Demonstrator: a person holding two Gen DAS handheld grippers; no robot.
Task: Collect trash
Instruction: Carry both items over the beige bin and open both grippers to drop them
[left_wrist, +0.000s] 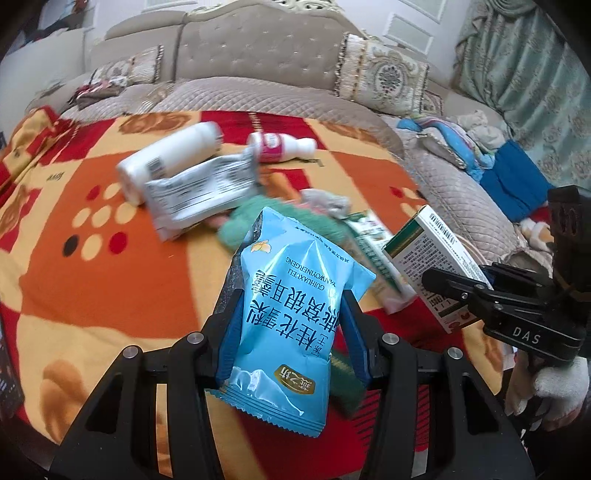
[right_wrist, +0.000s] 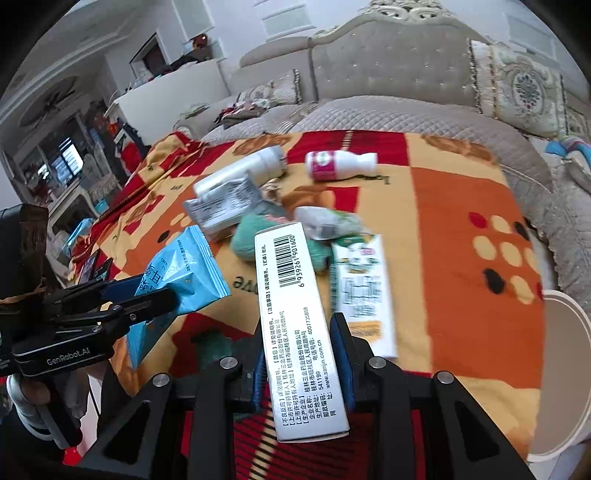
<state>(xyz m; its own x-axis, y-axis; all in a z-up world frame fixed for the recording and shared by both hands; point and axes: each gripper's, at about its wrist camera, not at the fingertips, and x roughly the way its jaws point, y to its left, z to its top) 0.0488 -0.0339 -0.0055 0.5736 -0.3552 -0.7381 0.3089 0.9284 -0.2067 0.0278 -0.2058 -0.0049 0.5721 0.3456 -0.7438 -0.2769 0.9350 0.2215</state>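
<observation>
the left gripper (left_wrist: 291, 317) pinched a light, crinkly blue snack packet (left_wrist: 284, 306) at mid-body. the right gripper (right_wrist: 301, 363) clamped a stiff white medicine box (right_wrist: 299, 332); both probably slip easily.

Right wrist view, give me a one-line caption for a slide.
Right claw grips a white barcoded box above a trash-strewn blanket while the left claw holds a blue snack packet.

Two bottles (right_wrist: 258, 166) lie behind wrappers (right_wrist: 221, 210) on the blanket (right_wrist: 461, 192).
</observation>
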